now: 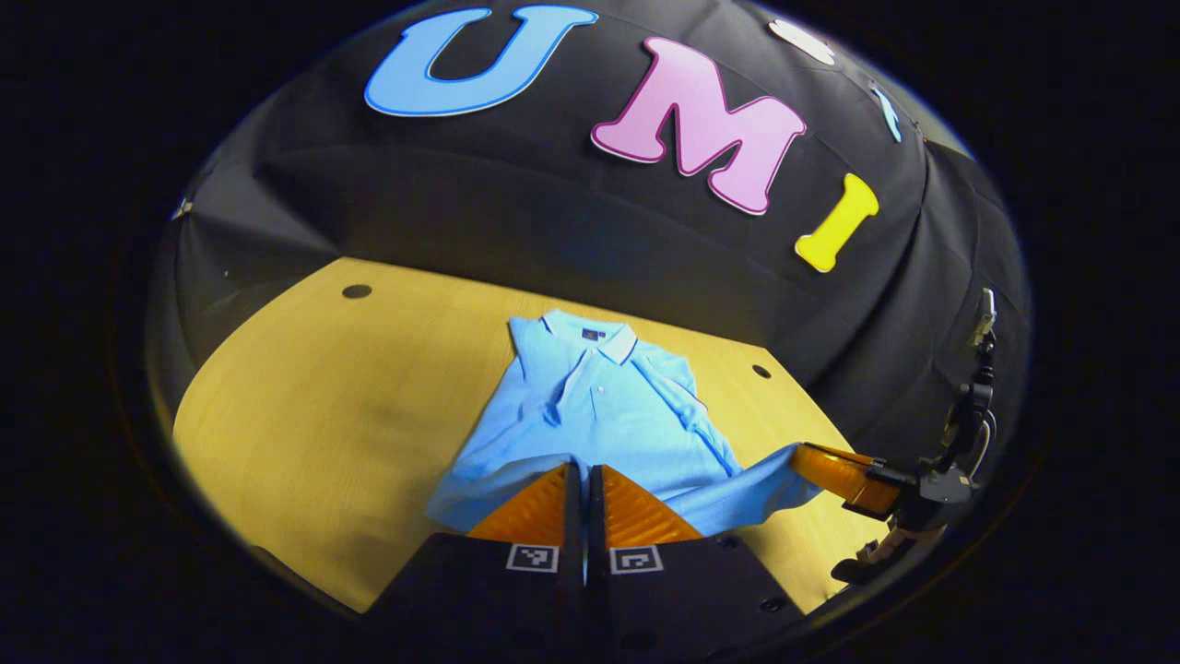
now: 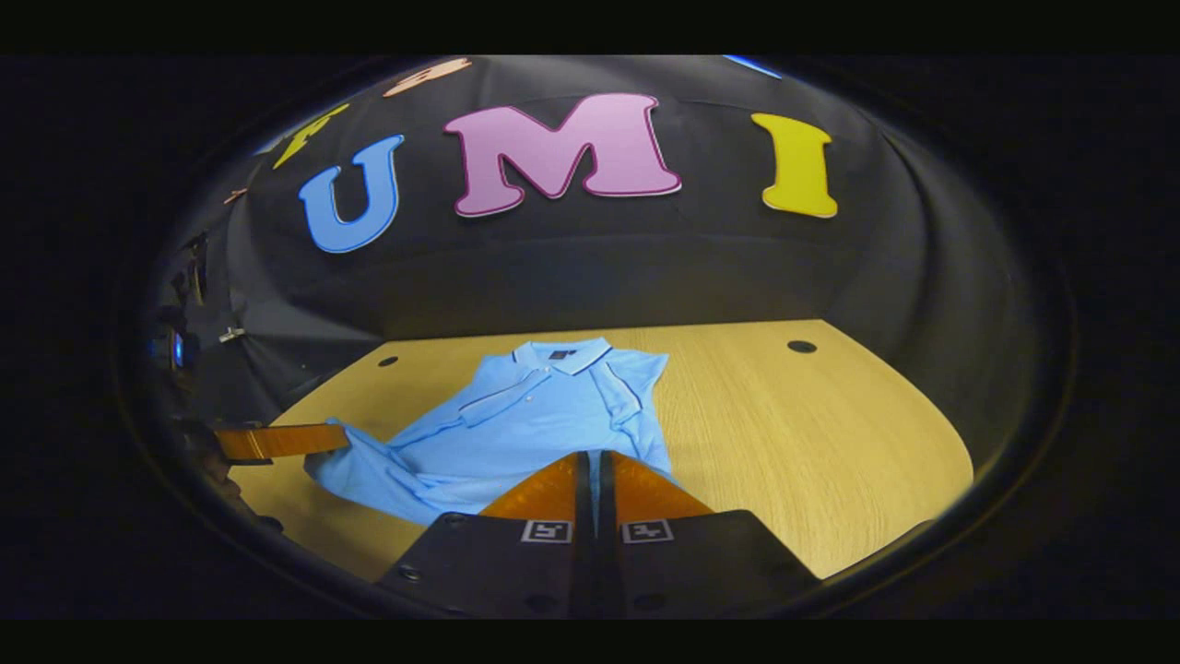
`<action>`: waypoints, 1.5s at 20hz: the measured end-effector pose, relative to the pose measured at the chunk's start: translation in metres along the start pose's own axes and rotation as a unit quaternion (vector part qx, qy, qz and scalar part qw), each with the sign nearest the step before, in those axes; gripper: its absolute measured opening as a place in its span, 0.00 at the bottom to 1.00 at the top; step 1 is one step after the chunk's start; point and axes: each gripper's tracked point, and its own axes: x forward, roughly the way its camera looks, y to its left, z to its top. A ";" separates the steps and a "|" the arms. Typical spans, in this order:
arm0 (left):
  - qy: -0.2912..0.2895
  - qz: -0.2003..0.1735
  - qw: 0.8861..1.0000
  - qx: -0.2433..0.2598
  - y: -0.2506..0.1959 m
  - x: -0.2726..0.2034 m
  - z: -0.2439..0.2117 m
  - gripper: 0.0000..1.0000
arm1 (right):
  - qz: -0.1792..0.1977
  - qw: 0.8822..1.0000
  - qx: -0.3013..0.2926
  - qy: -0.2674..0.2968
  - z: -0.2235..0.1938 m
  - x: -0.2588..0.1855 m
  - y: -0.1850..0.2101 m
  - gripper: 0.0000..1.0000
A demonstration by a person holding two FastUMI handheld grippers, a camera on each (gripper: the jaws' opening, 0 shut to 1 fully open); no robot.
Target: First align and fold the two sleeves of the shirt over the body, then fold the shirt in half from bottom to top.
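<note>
A light blue polo shirt (image 1: 599,406) (image 2: 535,415) lies face up on the wooden table (image 1: 323,415) (image 2: 784,433), collar at the far end and both sleeves folded in over the body. My left gripper (image 1: 584,468) is shut on the shirt's bottom hem, which rises off the table between its fingers. In the right gripper view that gripper (image 2: 343,438) shows at the left, pinching the hem's corner. My right gripper (image 2: 595,456) is shut on the hem near the other corner. From the left gripper view it (image 1: 800,458) holds that raised corner at the right.
The table has small dark holes (image 1: 356,291) (image 1: 761,371) (image 2: 802,347) near its far corners. The black booth wall stands close behind the collar. Bare tabletop stretches on both sides of the shirt. A hand and cables (image 1: 959,433) show behind the right gripper.
</note>
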 end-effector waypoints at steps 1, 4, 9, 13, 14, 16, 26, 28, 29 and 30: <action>-0.009 0.000 1.000 0.001 0.002 0.012 0.012 0.06 | 0.000 1.000 -0.005 -0.011 0.011 0.010 -0.002 0.00; -0.043 0.000 0.999 0.014 0.007 0.044 0.057 0.06 | 0.000 0.999 -0.018 -0.049 0.052 0.041 -0.010 0.05; -0.091 -0.007 0.995 0.042 0.010 0.109 0.128 0.06 | 0.004 0.994 -0.031 -0.100 0.113 0.103 -0.022 0.04; -0.108 -0.010 0.994 0.026 0.023 0.164 0.171 0.06 | 0.012 0.990 -0.052 -0.128 0.158 0.162 -0.025 0.05; -0.110 -0.008 0.994 0.023 0.029 0.179 0.179 0.06 | 0.013 0.990 -0.056 -0.132 0.168 0.177 -0.028 0.05; -0.104 -0.010 0.994 0.019 0.041 0.206 0.187 0.06 | 0.016 0.989 -0.059 -0.131 0.176 0.206 -0.029 0.05; -0.051 0.088 0.994 0.039 0.107 0.291 0.154 0.27 | -0.030 0.994 -0.091 -0.047 0.117 0.315 -0.067 0.09; -0.047 0.104 0.992 0.057 0.112 0.276 0.152 0.71 | -0.034 0.995 -0.082 -0.042 0.112 0.304 -0.071 0.51; -0.057 0.111 0.990 0.065 0.107 0.267 0.156 0.84 | -0.034 0.996 -0.071 -0.047 0.111 0.294 -0.072 0.72; -0.069 0.113 0.988 0.075 0.100 0.257 0.158 0.96 | -0.037 0.996 -0.063 -0.054 0.113 0.282 -0.074 0.94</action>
